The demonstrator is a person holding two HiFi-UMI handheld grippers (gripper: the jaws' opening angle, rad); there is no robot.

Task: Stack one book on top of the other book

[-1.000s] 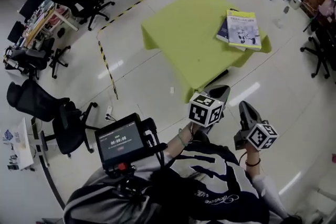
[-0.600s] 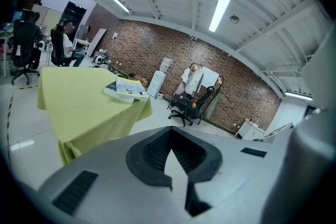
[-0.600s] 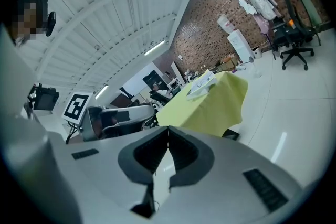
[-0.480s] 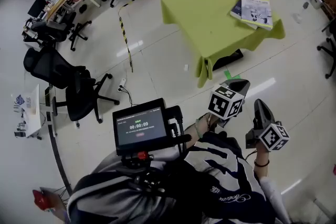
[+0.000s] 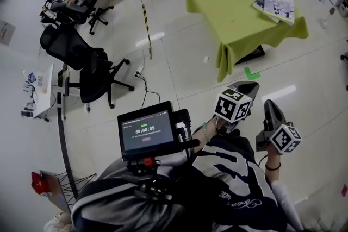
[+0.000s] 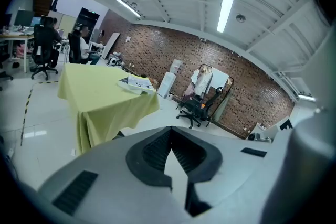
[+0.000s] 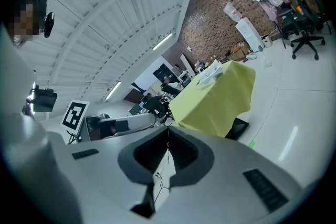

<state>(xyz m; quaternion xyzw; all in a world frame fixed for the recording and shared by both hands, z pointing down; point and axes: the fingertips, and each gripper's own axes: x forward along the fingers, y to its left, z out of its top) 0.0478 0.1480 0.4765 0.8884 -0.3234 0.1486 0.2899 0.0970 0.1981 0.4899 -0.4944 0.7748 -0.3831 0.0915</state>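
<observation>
Two books [image 5: 277,4] lie overlapping on the far right corner of a table with a yellow-green cloth [image 5: 234,2]: a white and green one on top of a blue one. They also show small in the left gripper view [image 6: 135,83] and the right gripper view [image 7: 210,73]. Both grippers are held in front of the person's body, over the floor and well short of the table. The left gripper [image 5: 250,85] is shut and empty, its jaws [image 6: 170,129] meeting at the tip. The right gripper [image 5: 268,104] is shut on nothing too [image 7: 168,131].
Black office chairs [image 5: 100,70] stand at the left, with desks behind them. A yellow-black tape line [image 5: 145,24] and a cable [image 5: 142,87] run over the white floor. A green tape mark [image 5: 251,72] lies by the table's near corner. A small monitor [image 5: 147,130] rides on the person's chest.
The head view has swung: the table and books now sit further up and right, and more chairs show at the left. Both grippers stay shut and have shifted slightly right.
</observation>
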